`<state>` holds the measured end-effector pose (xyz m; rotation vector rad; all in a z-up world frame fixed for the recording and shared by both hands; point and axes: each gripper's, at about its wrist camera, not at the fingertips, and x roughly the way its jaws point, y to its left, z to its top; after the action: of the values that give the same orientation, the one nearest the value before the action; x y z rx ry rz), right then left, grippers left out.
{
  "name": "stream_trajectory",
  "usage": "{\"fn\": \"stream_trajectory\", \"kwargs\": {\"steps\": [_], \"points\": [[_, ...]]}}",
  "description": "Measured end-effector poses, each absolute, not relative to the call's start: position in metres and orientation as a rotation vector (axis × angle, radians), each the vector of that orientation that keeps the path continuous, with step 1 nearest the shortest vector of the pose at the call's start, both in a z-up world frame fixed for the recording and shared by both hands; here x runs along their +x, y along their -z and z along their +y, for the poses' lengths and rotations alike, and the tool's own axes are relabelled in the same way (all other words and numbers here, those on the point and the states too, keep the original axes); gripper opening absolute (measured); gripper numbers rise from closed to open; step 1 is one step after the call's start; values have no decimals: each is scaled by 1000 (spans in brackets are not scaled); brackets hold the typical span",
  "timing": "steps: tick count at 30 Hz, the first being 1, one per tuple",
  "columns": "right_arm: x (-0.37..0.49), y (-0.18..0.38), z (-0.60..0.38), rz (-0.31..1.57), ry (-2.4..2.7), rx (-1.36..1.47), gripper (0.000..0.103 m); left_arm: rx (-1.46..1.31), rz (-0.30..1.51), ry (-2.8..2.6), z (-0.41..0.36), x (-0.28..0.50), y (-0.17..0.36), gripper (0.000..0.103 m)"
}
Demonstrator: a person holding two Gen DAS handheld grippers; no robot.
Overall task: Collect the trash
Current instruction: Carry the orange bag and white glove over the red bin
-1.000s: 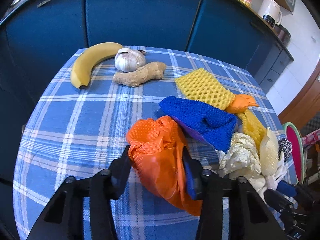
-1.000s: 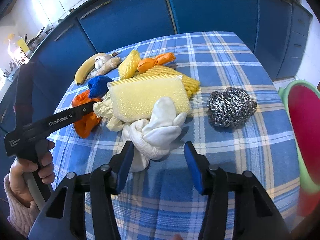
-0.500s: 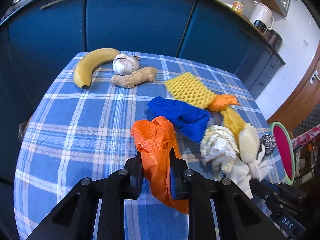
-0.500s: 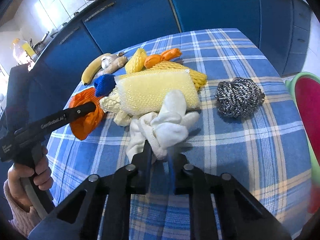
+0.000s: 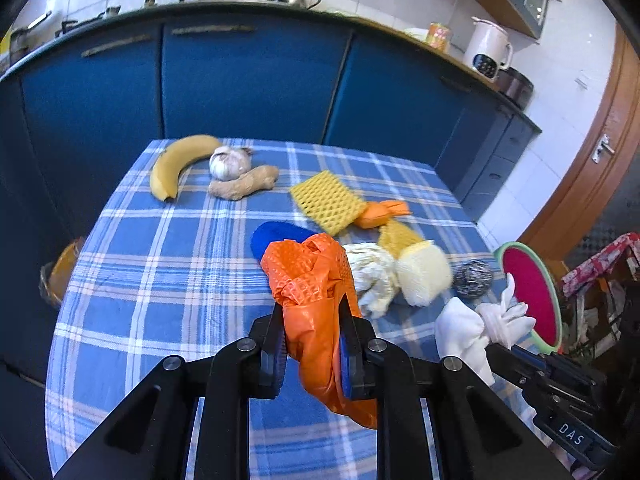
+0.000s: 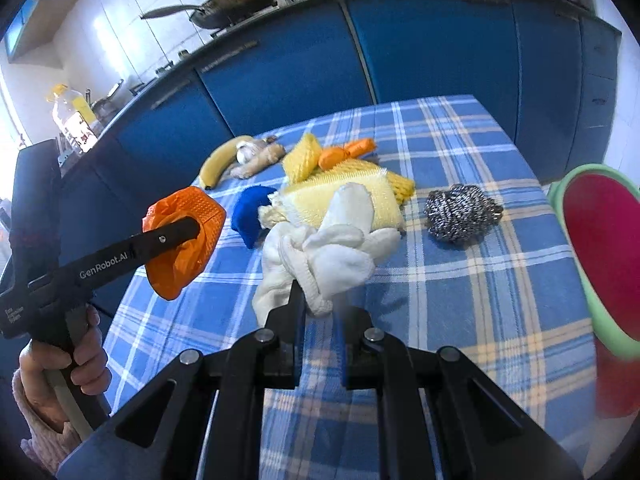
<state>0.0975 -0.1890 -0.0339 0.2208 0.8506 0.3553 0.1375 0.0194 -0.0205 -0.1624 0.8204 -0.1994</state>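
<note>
Left gripper (image 5: 312, 344) clamped on orange bag (image 5: 316, 300), lifted off table (image 5: 160, 264). Right gripper (image 6: 322, 312) clamped on white cloth (image 6: 332, 248), apparently airborne. Bin (image 6: 600, 248) at right. Nothing visibly binned; sponge (image 6: 360, 200), scourer (image 6: 462, 212), nets left.

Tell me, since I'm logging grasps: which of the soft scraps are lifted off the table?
Two: the orange plastic bag pinched in the left tongs, and the white cloth in the right tongs. The blue cloth lies on the tablecloth.
</note>
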Motion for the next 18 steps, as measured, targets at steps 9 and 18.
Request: {"fn": "stream_trajectory", "kwargs": {"steps": [9,18], "points": [[68,6,-211,769,-316,220,15,-125,773,249,-2,114,-3,21],[47,-12,-247,717,-235,223,15,-61,731,328,-45,101,-25,21]]}}
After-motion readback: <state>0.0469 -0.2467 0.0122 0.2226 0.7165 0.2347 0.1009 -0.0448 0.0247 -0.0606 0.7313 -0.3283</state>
